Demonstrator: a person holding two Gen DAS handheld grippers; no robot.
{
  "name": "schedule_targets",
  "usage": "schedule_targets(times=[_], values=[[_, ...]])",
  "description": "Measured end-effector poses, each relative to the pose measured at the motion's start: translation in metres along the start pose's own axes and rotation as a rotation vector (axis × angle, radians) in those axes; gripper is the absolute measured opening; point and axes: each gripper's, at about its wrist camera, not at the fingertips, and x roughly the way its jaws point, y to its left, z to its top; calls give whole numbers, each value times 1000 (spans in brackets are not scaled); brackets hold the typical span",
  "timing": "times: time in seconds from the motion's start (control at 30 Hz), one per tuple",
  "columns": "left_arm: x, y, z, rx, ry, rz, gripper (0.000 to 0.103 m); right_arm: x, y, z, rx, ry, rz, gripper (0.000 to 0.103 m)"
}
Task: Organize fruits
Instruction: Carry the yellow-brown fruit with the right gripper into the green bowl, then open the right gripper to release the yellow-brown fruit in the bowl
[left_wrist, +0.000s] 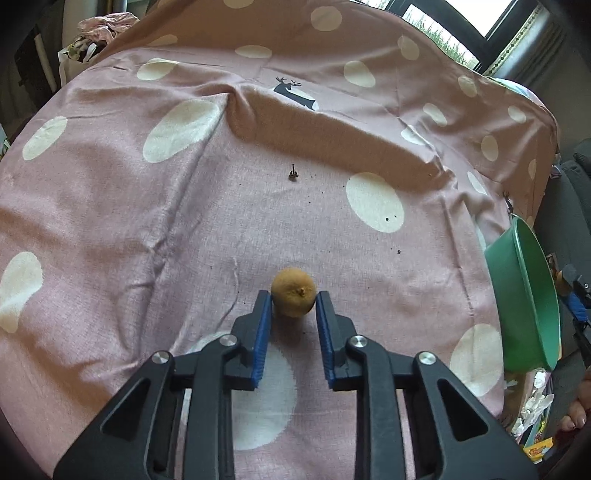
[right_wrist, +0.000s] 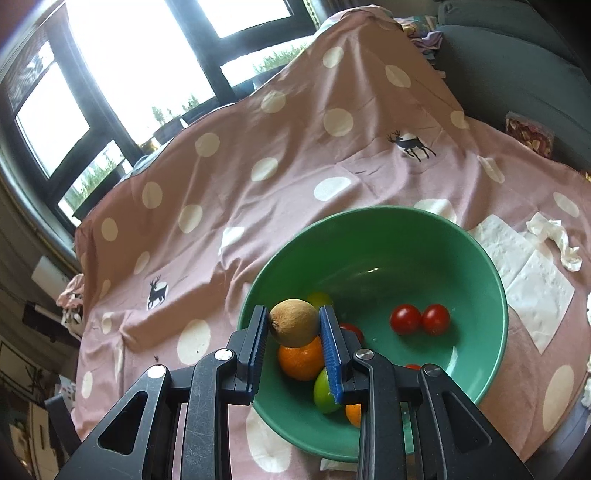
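Left wrist view: kiwi (left_wrist: 293, 297) on the cloth (left_wrist: 147, 221), lower centre, between left gripper (left_wrist: 293, 308) pads; bowl (left_wrist: 532, 295) at right edge. Right wrist view: second kiwi (right_wrist: 294, 322) between right gripper (right_wrist: 293, 325) pads, over bowl's near-left rim; orange (right_wrist: 301, 360) under it, two tomatoes (right_wrist: 420, 319) right, napkins (right_wrist: 524, 273) beyond.

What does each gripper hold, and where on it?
The left gripper and the right gripper each clamp a kiwi by its two opposite sides, one stem end facing the camera.

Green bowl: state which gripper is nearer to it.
Right. The right gripper holds a kiwi over the green bowl; the left gripper grips another kiwi on the cloth, bowl off to its right.
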Motion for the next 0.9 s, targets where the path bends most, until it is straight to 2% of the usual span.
schedule_targets(times=[0.07, 0.13, 0.3, 0.4, 0.5, 0.53, 0.57, 0.6, 0.63, 0.67, 0.73, 0.83, 0.9], values=[[-8, -8, -1, 27, -33, 16, 23, 0, -2, 0, 1, 1, -1, 30], [-26, -28, -2, 69, -88, 0, 23, 0, -3, 0, 2, 0, 4, 30], [-77, -118, -4, 276, -253, -150, 24, 5, -21, 0, 36, 50, -9, 30], [-87, -169, -6, 375, -290, -275, 25, 7, -33, 1, 46, 67, -26, 30], [-82, -207, -12, 449, -312, -281, 24, 5, -45, 2, 52, 71, -40, 30], [-79, -216, -14, 473, -315, -281, 29, 6, -49, 3, 50, 79, -46, 30], [-76, -223, -17, 491, -313, -287, 40, 6, -52, 4, 43, 89, -56, 31], [-74, -226, -19, 493, -318, -279, 45, 5, -56, 5, 45, 90, -60, 33], [-71, -227, -20, 488, -324, -264, 58, 4, -60, 5, 58, 88, -62, 36], [-68, -228, -19, 482, -324, -240, 75, 3, -67, 6, 82, 85, -70, 42], [-62, -226, -16, 471, -304, -220, 90, 0, -81, 7, 128, 81, -84, 46], [-57, -223, -16, 462, -248, -256, 89, -5, -89, 8, 150, 71, -48, 46], [-57, -222, -17, 455, -249, -253, 90, -10, -86, 9, 142, 55, -62, 48]])
